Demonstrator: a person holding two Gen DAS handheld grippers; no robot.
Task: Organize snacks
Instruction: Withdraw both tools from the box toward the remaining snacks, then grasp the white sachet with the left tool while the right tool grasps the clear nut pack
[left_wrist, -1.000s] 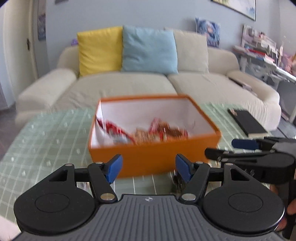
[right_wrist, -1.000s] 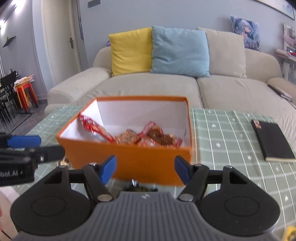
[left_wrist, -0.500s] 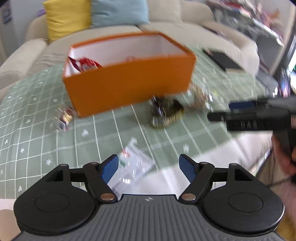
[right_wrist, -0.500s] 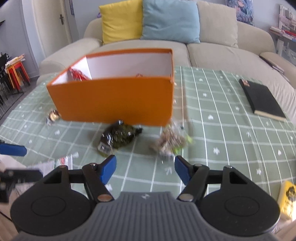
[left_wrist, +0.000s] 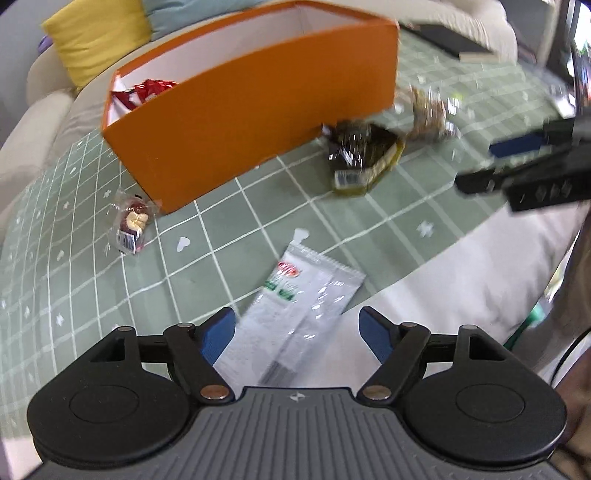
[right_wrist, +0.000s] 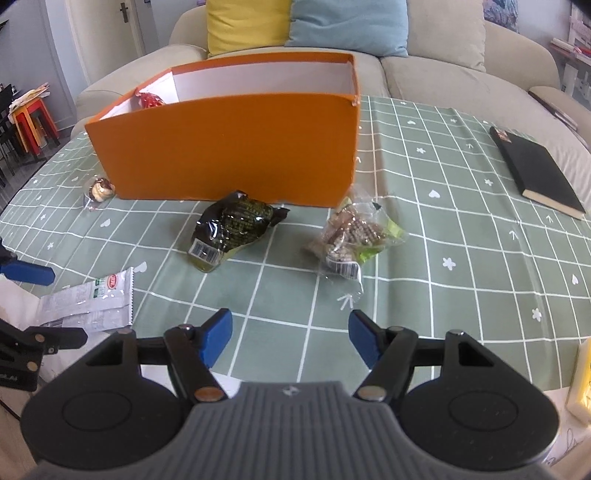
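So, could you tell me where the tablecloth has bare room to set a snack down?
Free: the green checked cloth between the clear bag of brown snacks and the black notebook. Crowded: along the orange box front, with the dark green packet and small clear-wrapped candy.

A cream sofa (right_wrist: 461, 70) stands behind the counter (right_wrist: 443, 236), carrying a yellow cushion (right_wrist: 247, 22) beside a blue cushion (right_wrist: 351, 26). Red stools (right_wrist: 31, 118) and a white door (right_wrist: 122, 26) stand at the far left.
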